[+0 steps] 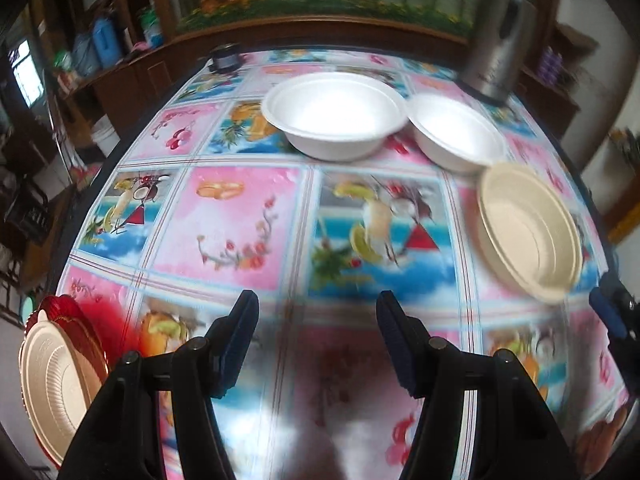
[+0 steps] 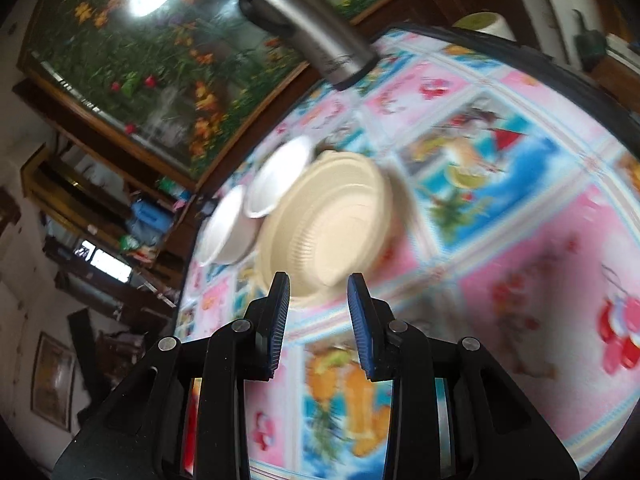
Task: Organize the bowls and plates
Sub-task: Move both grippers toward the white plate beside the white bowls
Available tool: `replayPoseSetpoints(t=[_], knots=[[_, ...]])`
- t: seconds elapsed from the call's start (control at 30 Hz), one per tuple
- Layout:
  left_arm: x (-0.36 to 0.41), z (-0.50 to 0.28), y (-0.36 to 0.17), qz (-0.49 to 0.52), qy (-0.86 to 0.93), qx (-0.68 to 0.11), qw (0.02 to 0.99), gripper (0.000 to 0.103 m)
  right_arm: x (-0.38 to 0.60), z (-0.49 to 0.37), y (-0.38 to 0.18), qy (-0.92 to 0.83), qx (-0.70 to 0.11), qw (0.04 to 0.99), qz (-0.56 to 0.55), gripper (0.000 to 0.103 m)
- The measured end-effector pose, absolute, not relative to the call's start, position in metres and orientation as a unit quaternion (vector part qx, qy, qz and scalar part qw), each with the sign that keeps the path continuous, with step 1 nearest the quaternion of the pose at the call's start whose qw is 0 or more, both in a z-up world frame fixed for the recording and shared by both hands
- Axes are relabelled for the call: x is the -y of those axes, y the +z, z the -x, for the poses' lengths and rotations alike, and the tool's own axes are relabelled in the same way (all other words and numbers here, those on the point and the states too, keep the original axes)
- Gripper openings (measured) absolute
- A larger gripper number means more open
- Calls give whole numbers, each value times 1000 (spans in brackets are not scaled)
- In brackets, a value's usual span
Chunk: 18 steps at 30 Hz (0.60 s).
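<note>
Both views are fisheye w/ dark vignette corners; straight edges bow hard toward the rim. Daylight, fairly bright. Left wrist view: window at far left blows out white; a pale glare patch sits on the tablecloth at bottom centre. Mild motion blur, esp. lower half. Right wrist view: heavier smear on the cream plate; white hotspot reflects in the framed flower picture, upper left.

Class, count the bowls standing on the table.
3. A large white bowl at the far middle, a smaller white bowl touching its right side, and a cream bowl nearer, at the right edge. None seems hidden.
</note>
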<state>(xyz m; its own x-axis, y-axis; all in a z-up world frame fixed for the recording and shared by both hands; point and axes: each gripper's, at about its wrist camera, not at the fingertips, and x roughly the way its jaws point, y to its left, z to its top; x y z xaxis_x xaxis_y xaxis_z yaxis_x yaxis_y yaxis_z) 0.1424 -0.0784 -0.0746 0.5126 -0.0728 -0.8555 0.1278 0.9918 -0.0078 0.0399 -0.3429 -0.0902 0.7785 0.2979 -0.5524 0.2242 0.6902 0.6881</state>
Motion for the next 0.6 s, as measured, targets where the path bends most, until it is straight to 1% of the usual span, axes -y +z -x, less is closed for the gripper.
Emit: replayPoseSetpoints(t=[0.17,0.43,0.6], knots=[[80,-161,-68,-7,-56,-481,875,61,342,-56,-75,6,-318,875,-365,30],[99,-185,-73,4,-70,-485,872,63,343,-86,-53,16,-300,884,-359,30],[107,-199,-70,13,-70,-481,874,63,342,-117,-49,18,-299,886,-354,30]])
